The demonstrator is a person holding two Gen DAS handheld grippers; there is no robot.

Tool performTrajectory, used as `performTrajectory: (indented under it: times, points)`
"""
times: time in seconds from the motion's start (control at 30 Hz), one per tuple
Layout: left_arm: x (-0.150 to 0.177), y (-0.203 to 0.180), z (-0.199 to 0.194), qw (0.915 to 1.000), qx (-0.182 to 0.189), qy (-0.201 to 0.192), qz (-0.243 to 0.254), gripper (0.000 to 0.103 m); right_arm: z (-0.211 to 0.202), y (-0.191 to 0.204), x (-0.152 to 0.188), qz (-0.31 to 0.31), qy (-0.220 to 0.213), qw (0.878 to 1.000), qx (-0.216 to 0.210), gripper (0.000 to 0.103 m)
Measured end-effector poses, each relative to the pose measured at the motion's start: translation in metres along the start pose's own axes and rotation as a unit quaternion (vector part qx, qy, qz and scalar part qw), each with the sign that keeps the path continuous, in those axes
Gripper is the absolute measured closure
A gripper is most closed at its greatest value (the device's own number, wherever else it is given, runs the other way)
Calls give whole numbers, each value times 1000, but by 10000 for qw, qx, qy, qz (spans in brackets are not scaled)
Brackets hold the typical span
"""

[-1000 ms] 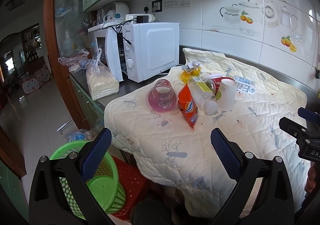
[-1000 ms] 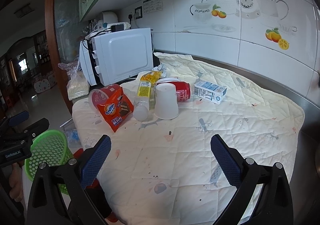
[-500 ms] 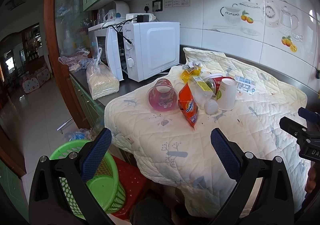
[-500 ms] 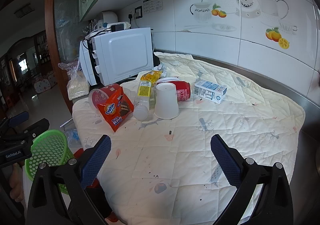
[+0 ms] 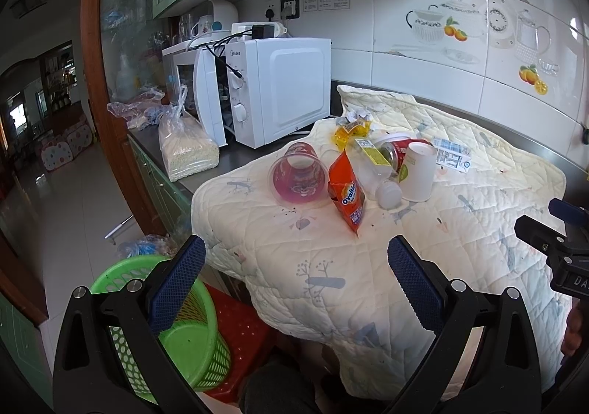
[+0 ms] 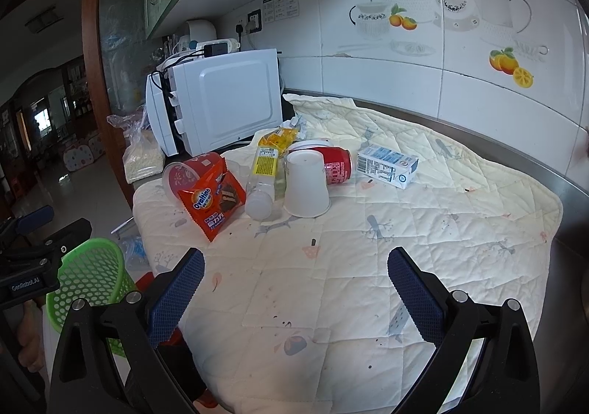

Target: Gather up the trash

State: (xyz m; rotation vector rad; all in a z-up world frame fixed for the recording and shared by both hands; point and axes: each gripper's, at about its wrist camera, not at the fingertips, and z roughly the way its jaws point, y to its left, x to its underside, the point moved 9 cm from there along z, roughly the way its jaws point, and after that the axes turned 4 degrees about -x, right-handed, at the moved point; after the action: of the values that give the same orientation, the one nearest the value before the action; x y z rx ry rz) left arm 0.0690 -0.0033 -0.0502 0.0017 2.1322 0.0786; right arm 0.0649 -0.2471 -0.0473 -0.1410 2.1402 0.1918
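Almost nothing has changed over the last second: we have crept a touch closer to the quilted mat (image 6: pixel 423 230) on the worktop, and every piece of trash lies exactly where it did. So the collecting has not begun; we judge this the approach before a first pick.

Our left gripper (image 5: pixel 296 266) has its jaws wide apart and empty, hanging over the mat's near left corner. Our right gripper (image 6: pixel 295 274) is likewise spread and empty, over the mat's near edge.

The trash sits bunched toward the mat's far left side, near the microwave (image 5: pixel 279 86):
- a clear plastic cup (image 5: pixel 298 176) with pink residue, on its side, mouth toward us;
- an orange Ovaltine packet (image 6: pixel 211 195) leaning against it;
- a clear bottle (image 6: pixel 263 178) with a yellow label, lying down, cap toward us;
- a white paper cup (image 6: pixel 306 184), upside down;
- a red can (image 6: pixel 337 165) lying just behind that cup;
- a yellow wrapper (image 6: pixel 279 138) toward the far edge;
- a blue-and-white carton (image 6: pixel 388 165) lying slightly apart to the right.

The green mesh basket (image 5: pixel 184 333) stands on the floor below the mat's left corner, apparently empty, beside a red stool (image 5: pixel 239 336). It is the likely destination, and the left gripper is the nearer to it.
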Motion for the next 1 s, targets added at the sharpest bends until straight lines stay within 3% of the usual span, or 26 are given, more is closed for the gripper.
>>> performTrajectory:
  times: [1.0]
  points:
    - [-1,1,13,9999,-45,99,24,5,5,4,0,9,59,10000,-58,6]
